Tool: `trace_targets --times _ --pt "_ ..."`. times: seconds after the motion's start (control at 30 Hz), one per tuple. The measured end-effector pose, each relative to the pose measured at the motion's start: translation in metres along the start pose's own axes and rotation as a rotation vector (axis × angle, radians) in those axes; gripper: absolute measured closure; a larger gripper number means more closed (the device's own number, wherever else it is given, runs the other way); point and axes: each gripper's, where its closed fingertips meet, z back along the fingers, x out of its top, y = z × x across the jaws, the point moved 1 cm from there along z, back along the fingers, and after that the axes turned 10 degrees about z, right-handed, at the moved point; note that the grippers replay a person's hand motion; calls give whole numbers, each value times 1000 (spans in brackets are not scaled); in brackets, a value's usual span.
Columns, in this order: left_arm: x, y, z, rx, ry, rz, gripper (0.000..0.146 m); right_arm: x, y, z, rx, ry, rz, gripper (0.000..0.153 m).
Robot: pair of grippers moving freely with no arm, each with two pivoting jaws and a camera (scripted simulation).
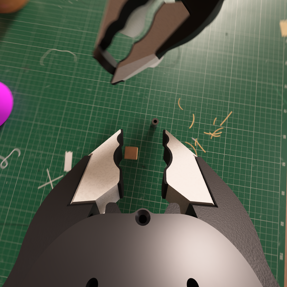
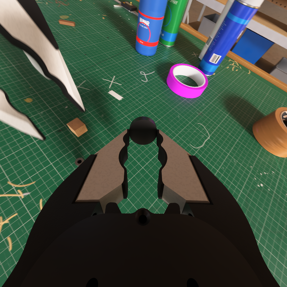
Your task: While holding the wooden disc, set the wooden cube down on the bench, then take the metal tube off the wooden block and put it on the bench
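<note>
Over the green table (image 2: pixel 178 139), hovering wide and empty: left claw (image 1: pixel 142 161), apparently freed for the next pickup. Gripping the dark disc (image 2: pixel 142 130) at its tips: right claw (image 2: pixel 142 138). Lying on the table below: wooden cube (image 1: pixel 130 153); standing just beyond it: metal tube (image 1: pixel 154 122). Crowding the far side: spray cans (image 2: pixel 147 31), pink tape (image 2: pixel 187 80).

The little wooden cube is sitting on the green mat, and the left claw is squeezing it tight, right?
Not quite. The wooden cube does sit on the green mat, but the left claw is open and empty above it, not squeezing it. The left wrist view shows this.
</note>
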Motion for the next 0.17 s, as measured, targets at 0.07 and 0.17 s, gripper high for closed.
trace_targets --times 0.07,0.17 --pt "-6 9 19 22 -107 77 92 3 7 -1 35 -15 9 118" --pt "-24 15 38 -6 -219 242 73 4 16 -4 60 -11 45 118"
